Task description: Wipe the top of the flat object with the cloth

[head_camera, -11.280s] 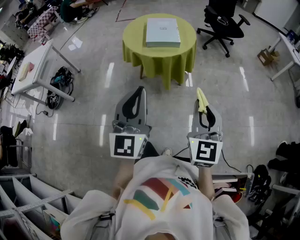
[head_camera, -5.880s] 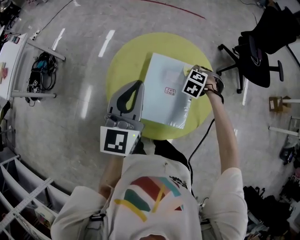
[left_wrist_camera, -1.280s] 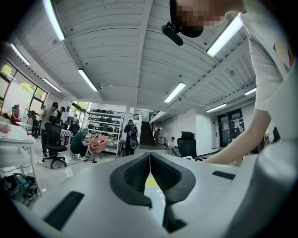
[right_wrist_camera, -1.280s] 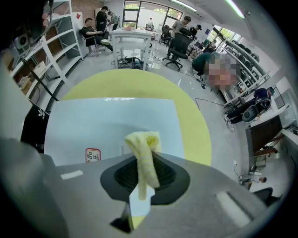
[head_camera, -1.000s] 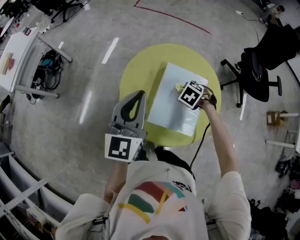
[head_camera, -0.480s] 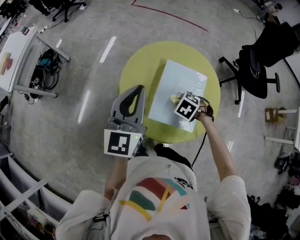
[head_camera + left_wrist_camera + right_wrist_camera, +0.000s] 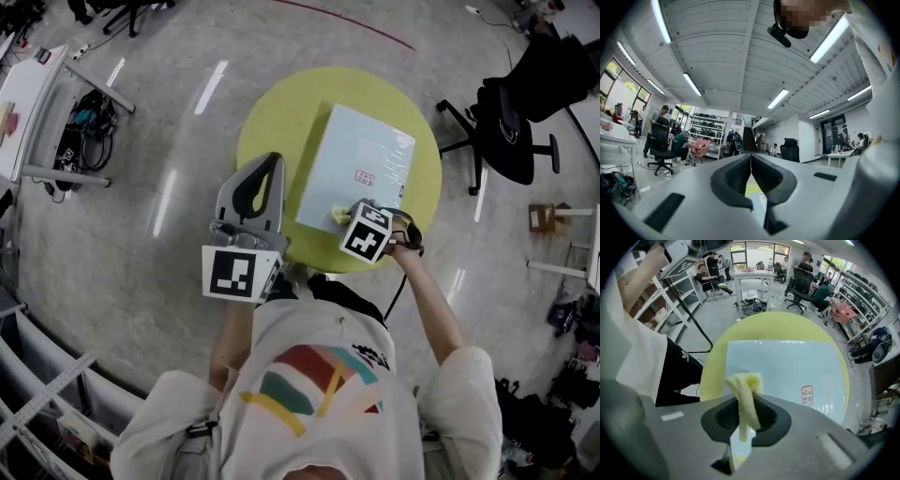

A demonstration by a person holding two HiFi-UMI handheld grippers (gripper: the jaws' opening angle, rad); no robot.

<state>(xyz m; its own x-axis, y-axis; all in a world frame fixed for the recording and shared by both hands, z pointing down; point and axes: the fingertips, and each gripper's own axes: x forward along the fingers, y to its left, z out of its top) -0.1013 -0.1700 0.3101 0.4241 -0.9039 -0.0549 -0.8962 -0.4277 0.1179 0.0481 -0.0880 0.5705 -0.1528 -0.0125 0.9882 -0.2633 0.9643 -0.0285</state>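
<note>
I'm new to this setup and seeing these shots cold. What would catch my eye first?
A round table in a yellow-green cover sits at the upper middle of the head view, with a flat pale blue box on top. The right tongs are shut on a yellow cloth over the box's near edge, while the left tongs, shut and empty, hang at the table's left side.

Open floor [image 7: 178,234] left of table [image 7: 272,131], chair [image 7: 511,127] right
</note>
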